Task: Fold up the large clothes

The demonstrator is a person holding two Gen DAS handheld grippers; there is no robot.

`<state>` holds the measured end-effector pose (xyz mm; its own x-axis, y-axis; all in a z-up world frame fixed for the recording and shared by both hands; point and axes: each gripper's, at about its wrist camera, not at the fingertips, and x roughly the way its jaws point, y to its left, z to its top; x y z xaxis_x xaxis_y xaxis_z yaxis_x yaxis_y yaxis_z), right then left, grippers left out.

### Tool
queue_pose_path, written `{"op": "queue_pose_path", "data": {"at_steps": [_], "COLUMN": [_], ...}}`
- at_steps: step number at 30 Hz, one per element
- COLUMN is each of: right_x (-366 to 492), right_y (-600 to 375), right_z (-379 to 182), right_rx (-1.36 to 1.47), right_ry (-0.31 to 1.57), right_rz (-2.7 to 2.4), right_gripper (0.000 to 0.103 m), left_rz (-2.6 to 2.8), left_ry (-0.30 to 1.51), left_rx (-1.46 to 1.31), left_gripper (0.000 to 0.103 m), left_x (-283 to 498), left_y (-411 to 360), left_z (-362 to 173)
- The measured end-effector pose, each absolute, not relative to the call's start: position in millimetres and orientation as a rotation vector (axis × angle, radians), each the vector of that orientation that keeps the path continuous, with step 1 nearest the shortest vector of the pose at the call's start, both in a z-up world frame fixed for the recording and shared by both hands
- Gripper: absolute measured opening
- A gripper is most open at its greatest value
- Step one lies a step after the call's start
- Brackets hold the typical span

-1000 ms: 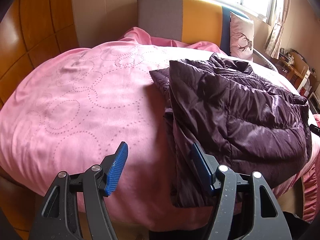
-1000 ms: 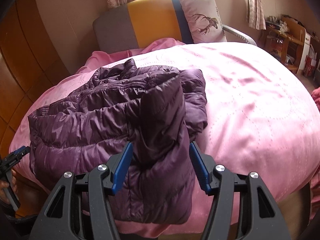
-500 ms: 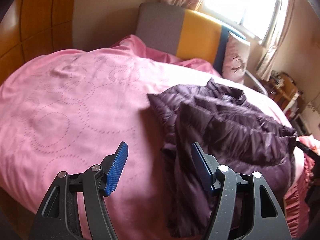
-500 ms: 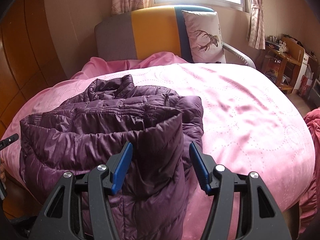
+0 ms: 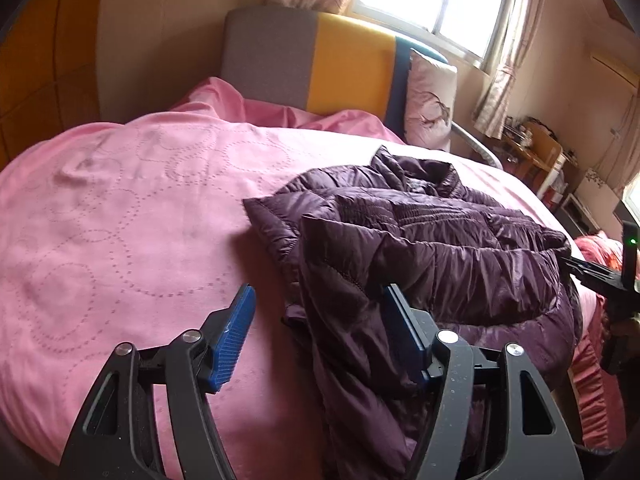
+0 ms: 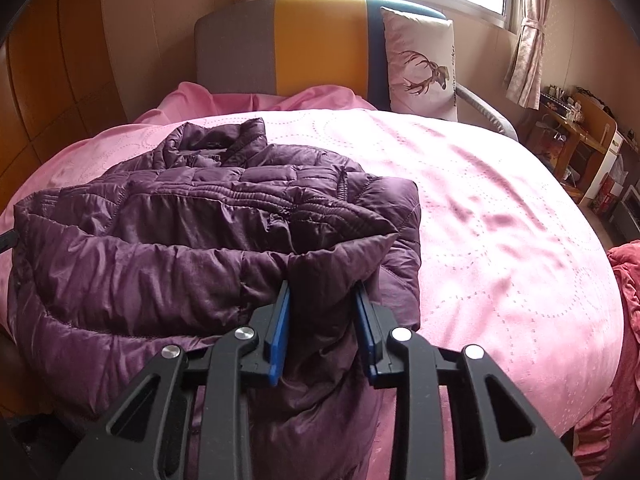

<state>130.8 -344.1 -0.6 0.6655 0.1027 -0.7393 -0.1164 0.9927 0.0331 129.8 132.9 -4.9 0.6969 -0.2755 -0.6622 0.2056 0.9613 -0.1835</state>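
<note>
Quilted purple down jacket (image 6: 224,216) lies across the pink bedspread (image 6: 500,220). Right gripper (image 6: 322,320), just closing, pinches its near hem; left gripper (image 5: 316,340) gapes, apparently gripping nothing, hem alongside.

One purple quilted jacket (image 6: 224,216) lies on one bed (image 6: 500,216), at its near edge. One deer-print pillow (image 6: 424,64) leans at the far edge against one headboard (image 6: 288,44). Two claws show: the left claw (image 5: 316,334) and the right claw (image 6: 322,320).
</note>
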Motion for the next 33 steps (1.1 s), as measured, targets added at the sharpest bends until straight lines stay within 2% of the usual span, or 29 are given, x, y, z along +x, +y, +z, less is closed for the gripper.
{"op": "queue_pose_path", "data": {"at_steps": [2, 7, 8, 10, 12, 13, 14, 15, 19, 25, 33], "right_x": [133.0, 135.2, 135.3, 134.7, 132.6, 130.5, 127.7, 125.2, 114.1, 109.1, 148.5], "right_y": [-344.1, -339.6, -339.0, -338.9, -339.1, -339.3, -340.6, -342.1, -349.2, -355.9, -357.9], "right_z": [-3.0, -5.8, -5.7, -4.2, -0.5, 2.4, 6.7, 11.6, 37.9, 79.5, 103.5], "right_rx": [-0.012, -0.035, -0.040, -0.051, -0.055, -0.058, -0.059, -0.056, -0.033, 0.015, 0.072], "right_ry": [0.838, 0.848, 0.850, 0.852, 0.849, 0.843, 0.835, 0.825, 0.772, 0.674, 0.605], "right_rz": [0.123, 0.126, 0.127, 0.126, 0.126, 0.124, 0.123, 0.122, 0.130, 0.148, 0.137], "right_gripper": [0.025, 0.016, 0.015, 0.011, 0.010, 0.008, 0.008, 0.007, 0.006, 0.006, 0.006], "left_rz": [-0.283, -0.303, -0.313, -0.331, -0.369, -0.374, -0.369, -0.371, -0.381, -0.369, -0.288], "left_ry": [0.747, 0.753, 0.754, 0.759, 0.778, 0.786, 0.785, 0.781, 0.738, 0.662, 0.615], "left_rx": [-0.092, -0.057, -0.060, -0.066, -0.081, -0.087, -0.095, -0.109, -0.183, -0.188, -0.202], "left_gripper": [0.079, 0.079, 0.076, 0.063, 0.034, 0.027, 0.014, 0.007, 0.003, 0.002, 0.001], "left_x": [132.6, 140.6, 142.0, 143.9, 145.0, 145.2, 144.7, 143.9, 138.1, 139.3, 181.6], "left_y": [130.9, 122.6, 121.1, 120.2, 117.6, 117.3, 118.3, 120.6, 133.7, 136.4, 130.9], "left_z": [-5.5, -6.9, -7.5, -9.1, -12.4, -13.9, -14.4, -13.4, 4.7, 38.7, 57.5]}}
